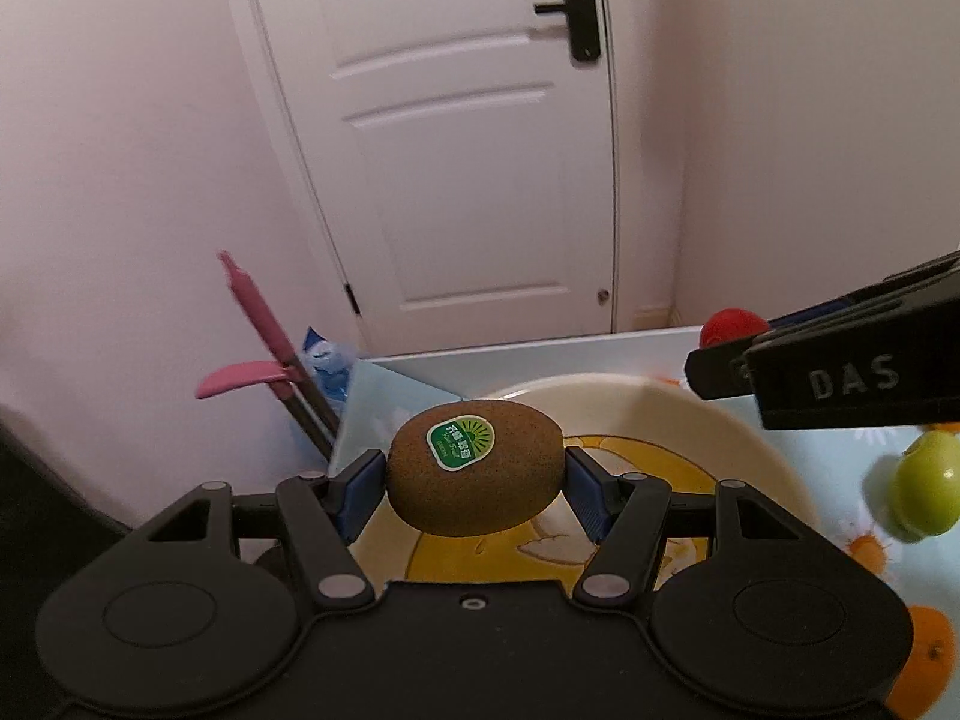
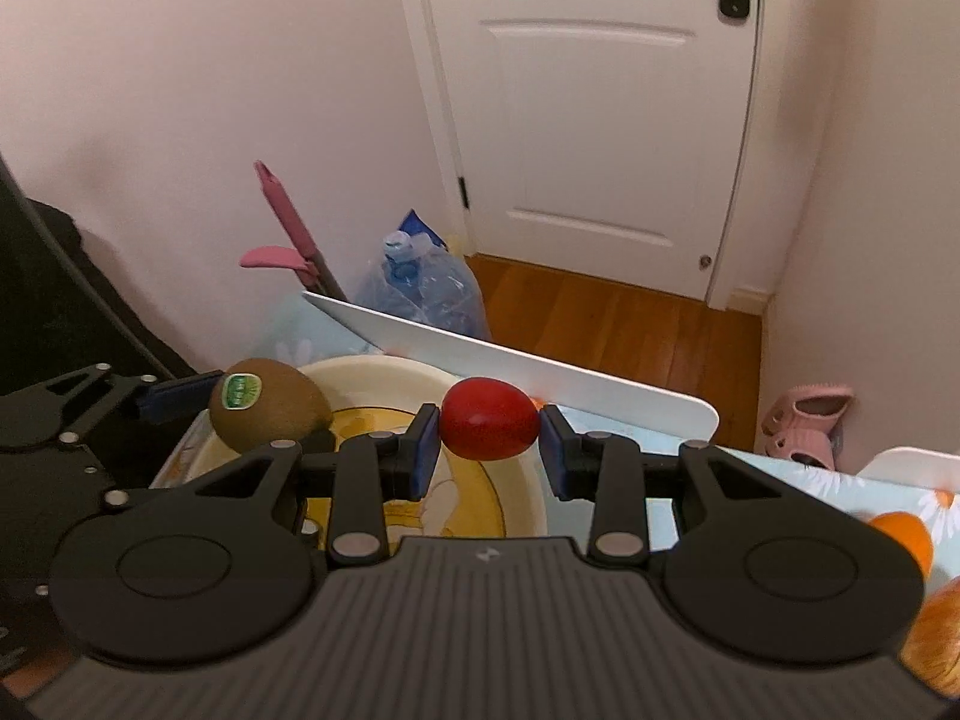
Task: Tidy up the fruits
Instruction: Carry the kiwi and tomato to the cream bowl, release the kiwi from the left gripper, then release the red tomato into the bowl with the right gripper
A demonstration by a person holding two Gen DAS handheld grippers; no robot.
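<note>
Your left gripper (image 1: 474,483) is clamped on a kiwi (image 1: 474,468): both blue pads (image 1: 360,495) press its ends, and the green sticker faces up. The kiwi hangs over the near-left rim of a cream plate (image 1: 690,414) with a yellow cartoon print. From the right wrist camera the same kiwi (image 2: 270,414) sits at the plate's left edge (image 2: 360,369), with your left gripper (image 2: 264,420) coming in from the left.

Your right gripper (image 2: 489,447) holds a small red fruit (image 2: 489,426). Its left pad (image 2: 426,450) touches the fruit's side; at the right pad the contact is hard to make out, though the jaws are about as closed as they go, so it reads as a grip. The fruit hangs above the plate's far-right part. In the left wrist view that red fruit (image 1: 732,327) peeks out beyond the right gripper's black body.

The plate lies on a tablecloth (image 1: 840,450) printed with oranges and daisies. A green fruit (image 1: 927,492) lies on the cloth to the right of the plate, well clear of it.

Beyond the table's far edge stand a pink-handled tool (image 2: 288,228) against the wall, a clear water jug (image 2: 420,288) on the wooden floor, a white door (image 2: 600,120), and pink slippers (image 2: 804,426) near the right wall.
</note>
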